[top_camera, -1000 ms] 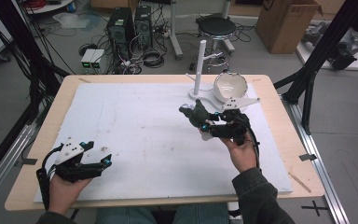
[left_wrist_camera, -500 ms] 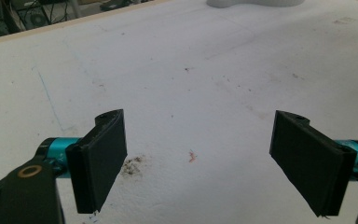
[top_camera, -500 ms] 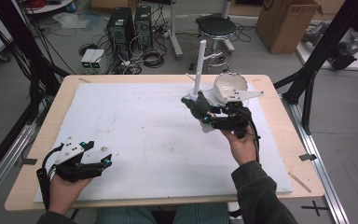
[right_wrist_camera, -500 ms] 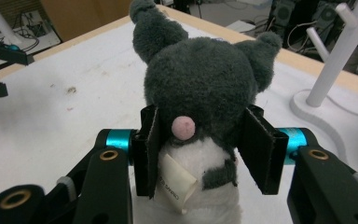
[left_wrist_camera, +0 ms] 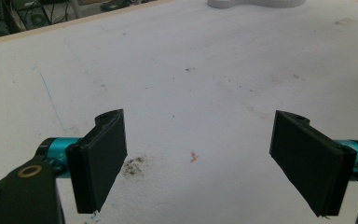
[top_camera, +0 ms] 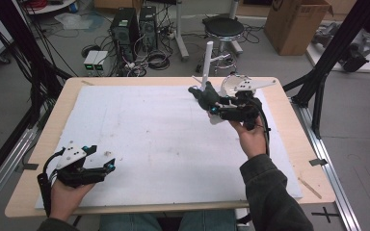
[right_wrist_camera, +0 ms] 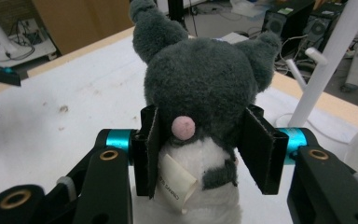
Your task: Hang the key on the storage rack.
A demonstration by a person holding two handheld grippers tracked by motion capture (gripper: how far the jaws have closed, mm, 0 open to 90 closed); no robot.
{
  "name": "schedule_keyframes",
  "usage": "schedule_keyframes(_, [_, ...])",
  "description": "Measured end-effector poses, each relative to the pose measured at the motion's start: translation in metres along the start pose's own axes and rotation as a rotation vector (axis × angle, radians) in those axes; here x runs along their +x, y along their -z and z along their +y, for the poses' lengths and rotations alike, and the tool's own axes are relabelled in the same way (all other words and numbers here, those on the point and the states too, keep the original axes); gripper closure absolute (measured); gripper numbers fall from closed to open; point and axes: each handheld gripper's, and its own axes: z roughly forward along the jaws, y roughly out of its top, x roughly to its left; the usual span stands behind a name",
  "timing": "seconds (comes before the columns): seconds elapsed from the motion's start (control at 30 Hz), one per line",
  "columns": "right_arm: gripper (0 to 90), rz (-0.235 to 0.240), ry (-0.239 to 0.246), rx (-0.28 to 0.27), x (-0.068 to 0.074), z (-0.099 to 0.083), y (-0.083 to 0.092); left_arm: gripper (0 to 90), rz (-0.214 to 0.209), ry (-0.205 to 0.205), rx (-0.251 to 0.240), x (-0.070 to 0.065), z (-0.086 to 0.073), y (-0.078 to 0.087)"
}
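A dark grey plush toy (right_wrist_camera: 200, 88) with a white belly, a pink spot and a paper tag sits squeezed between the black pads of my right gripper (right_wrist_camera: 200, 154), which is shut on it. From above, that gripper (top_camera: 211, 107) carries the plush toy (top_camera: 203, 95) in the air over the far right of the white mat (top_camera: 139, 139), close to a white stand (top_camera: 208, 60) and a white bowl (top_camera: 231, 84). Low at the near left corner, my left gripper (top_camera: 110, 166) rests open; its pads (left_wrist_camera: 100, 158) stand wide apart over bare mat.
The stand's base (left_wrist_camera: 256, 3) lies at the far end of the mat in the left gripper view. Wooden table edge (top_camera: 173, 81) frames the mat. Beyond the table are computer towers (top_camera: 132, 24), a stool (top_camera: 224, 29) and a cardboard box (top_camera: 296, 21).
My right gripper has lifted the plush toy and carried it farther away, toward the stand and bowl. The left gripper has stayed where it was.
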Motion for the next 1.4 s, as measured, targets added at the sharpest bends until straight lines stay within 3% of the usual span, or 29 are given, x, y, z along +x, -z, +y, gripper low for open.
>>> schedule_keyframes(0.47, [52.3, -0.063, 0.006, -0.01, -0.021, 0.023, 0.001, 19.0, 0.001, -0.003, 0.005, 0.0, 0.0, 0.0])
schedule_keyframes(1.2, [52.3, -0.125, 0.031, -0.032, -0.036, 0.055, 0.002, 19.0, 0.002, 0.003, -0.002, 0.002, 0.0, 0.0])
schedule_keyframes(1.4, [52.3, -0.142, 0.026, -0.033, -0.041, 0.056, -0.003, 19.0, 0.002, -0.001, 0.0, 0.003, -0.001, 0.0])
